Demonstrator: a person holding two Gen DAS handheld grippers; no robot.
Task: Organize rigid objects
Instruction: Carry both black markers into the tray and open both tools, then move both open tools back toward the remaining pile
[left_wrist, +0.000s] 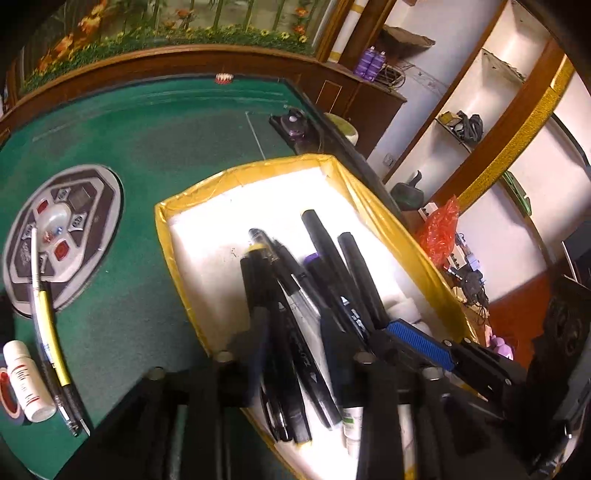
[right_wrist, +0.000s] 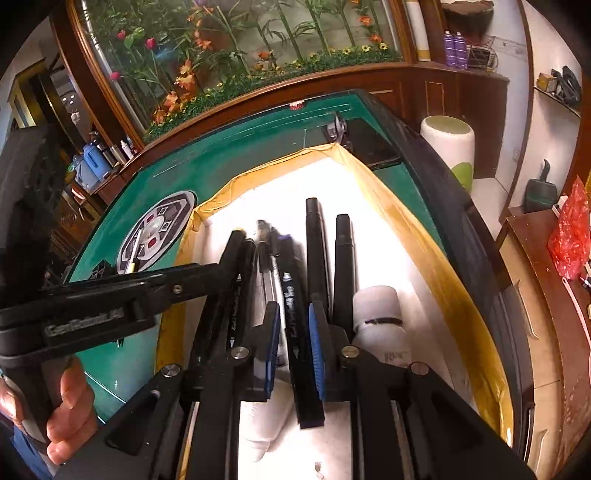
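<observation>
Left wrist view: the left gripper (left_wrist: 295, 325) hangs over the yellow-rimmed tray (left_wrist: 388, 221), jaws parted around black markers (left_wrist: 325, 258) lying inside, pressing none. A pen (left_wrist: 48, 321) and bottle (left_wrist: 26, 380) lie on the green table (left_wrist: 147, 147).

Right wrist view: the right gripper (right_wrist: 293, 325) clasps one marker (right_wrist: 299, 332) above the tray (right_wrist: 424, 229).

Matt green felt tabletop (left_wrist: 140, 155); glossy yellow-taped tray (left_wrist: 373, 206); smooth black plastic markers (left_wrist: 325, 251)

Raised letters are showing on the black handle (right_wrist: 83, 325) to the left of the right claw (right_wrist: 293, 328), but they are too blurry to read. The marker (right_wrist: 295, 314) print is blurry too.
</observation>
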